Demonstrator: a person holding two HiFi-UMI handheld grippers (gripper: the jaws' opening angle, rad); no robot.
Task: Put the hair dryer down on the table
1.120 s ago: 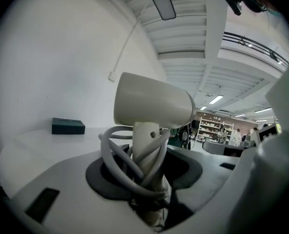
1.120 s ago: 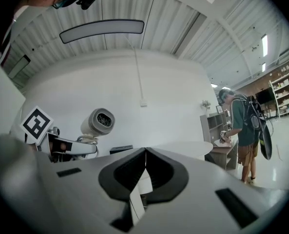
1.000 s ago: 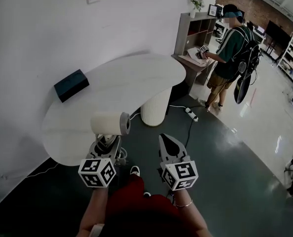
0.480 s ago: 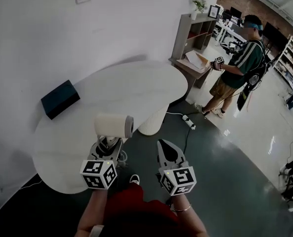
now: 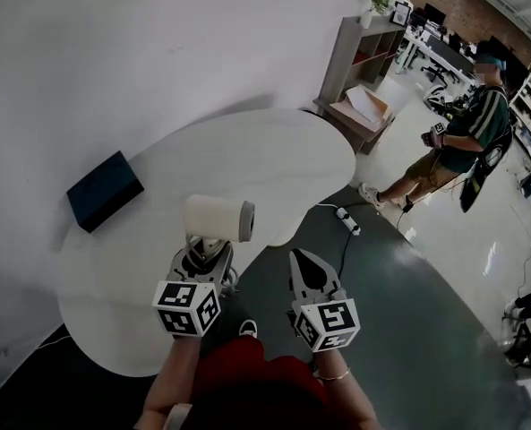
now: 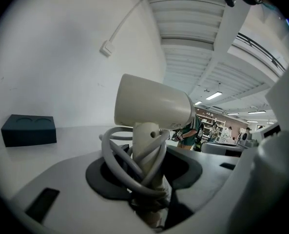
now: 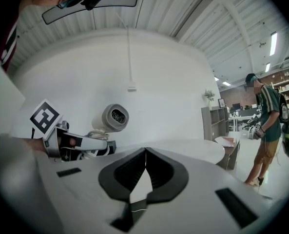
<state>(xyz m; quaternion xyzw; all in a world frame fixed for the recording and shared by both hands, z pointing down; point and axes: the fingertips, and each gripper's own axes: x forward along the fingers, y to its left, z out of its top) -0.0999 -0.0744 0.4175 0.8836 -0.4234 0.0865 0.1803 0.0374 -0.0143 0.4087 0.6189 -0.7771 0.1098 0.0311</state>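
The left claw [image 5: 202, 251] pinches the handle of the cream hair dryer [image 5: 218, 219], with its cord [image 6: 120, 160] wound around it. The hair dryer is held upright over the near edge of the white tabletop [image 5: 247, 159]. The right claw [image 5: 303, 260] is pressed together, with nothing in it.

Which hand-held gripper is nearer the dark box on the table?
Left. The left hand-held gripper, clamped on the hair dryer, is at the table's near edge, on the dark box's side. The right hand-held gripper, shut and empty, is farther off, over the floor.
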